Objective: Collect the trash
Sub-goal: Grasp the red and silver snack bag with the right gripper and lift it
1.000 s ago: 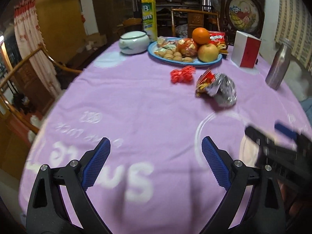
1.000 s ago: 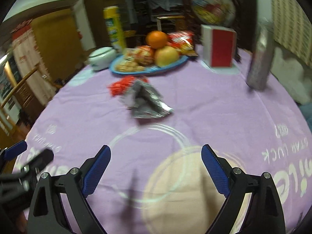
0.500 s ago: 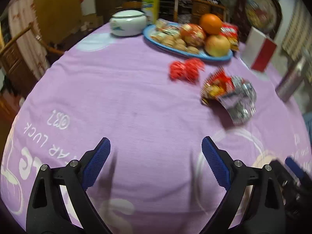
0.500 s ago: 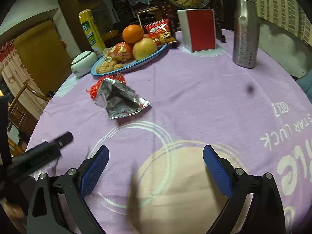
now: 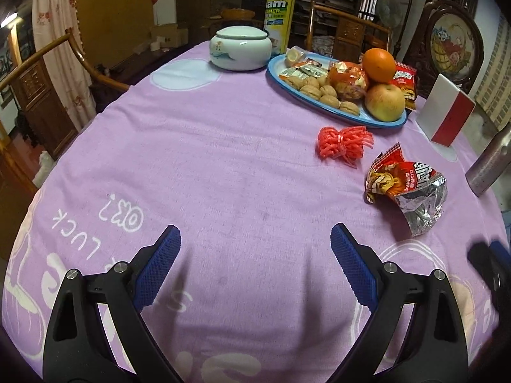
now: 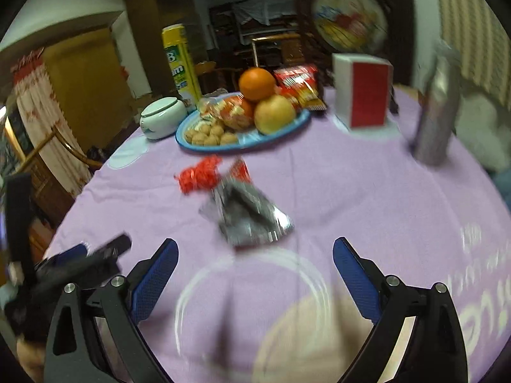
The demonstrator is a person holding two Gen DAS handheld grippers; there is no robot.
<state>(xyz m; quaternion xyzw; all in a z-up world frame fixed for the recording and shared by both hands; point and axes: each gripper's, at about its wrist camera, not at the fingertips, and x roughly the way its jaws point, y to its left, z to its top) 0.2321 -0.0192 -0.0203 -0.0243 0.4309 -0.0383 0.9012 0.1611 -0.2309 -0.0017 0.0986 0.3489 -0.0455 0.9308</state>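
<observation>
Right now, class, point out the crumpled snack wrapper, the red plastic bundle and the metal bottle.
crumpled snack wrapper (image 5: 407,188), left wrist view, on its printed red panel.
red plastic bundle (image 5: 343,142), left wrist view, at its tied middle.
metal bottle (image 6: 439,108), right wrist view, on its steel body.

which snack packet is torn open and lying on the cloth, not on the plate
The crumpled red packet with its silver inside showing, beside the red plastic bundle. The other red packet sits on the blue plate.

My left gripper (image 5: 255,249) hovered level, jaws spread wide, nothing between the blue pads (image 5: 158,268). My right gripper (image 6: 254,263) hovered likewise, jaws wide and empty; its view was motion-blurred. The two sat close, side by side.
</observation>
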